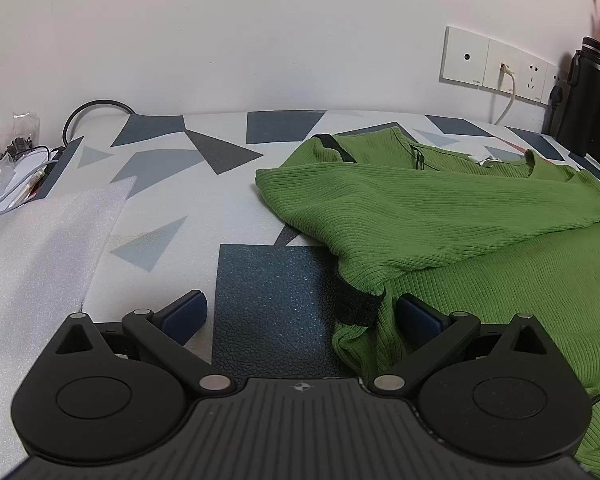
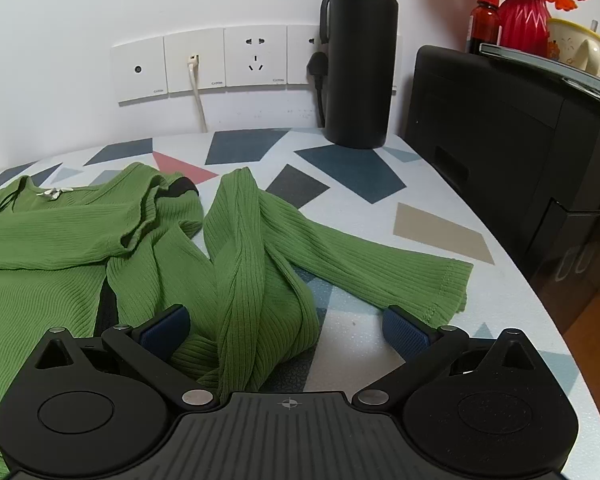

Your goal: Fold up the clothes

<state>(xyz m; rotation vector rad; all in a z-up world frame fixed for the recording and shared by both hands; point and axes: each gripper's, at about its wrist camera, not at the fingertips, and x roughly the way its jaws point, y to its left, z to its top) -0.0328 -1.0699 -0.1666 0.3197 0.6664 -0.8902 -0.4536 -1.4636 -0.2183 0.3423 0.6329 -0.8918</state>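
While nothing's actually gripped yet, looks like an early stage of the fold.

From the left wrist: left gripper spread wide, nothing between the pads. Low over the table, right pad parked against the top's near edge, beside a black band at the hem or cuff, hard to say which. Left sleeve already lying across the body, so possibly one fold in, though could just be how it landed. Collar up toward the wall, white tag showing. Foam sheet off to the left, well apart from the cloth. Sockets on the wall behind.

From the right wrist: right gripper also wide open, holding nothing. Right sleeve bunched and twisted in a ridge running straight between the fingers, cuff splayed out flat toward the table's right edge. Flask and a black box standing well behind, clear of everything.

Guessing at what's left: pretty much all of it. Right sleeve needs untwisting and laying across, then the body folded up. Looks set for a pinch on that ridge, but ribbed knit bunched like this likely to drag the rest along.
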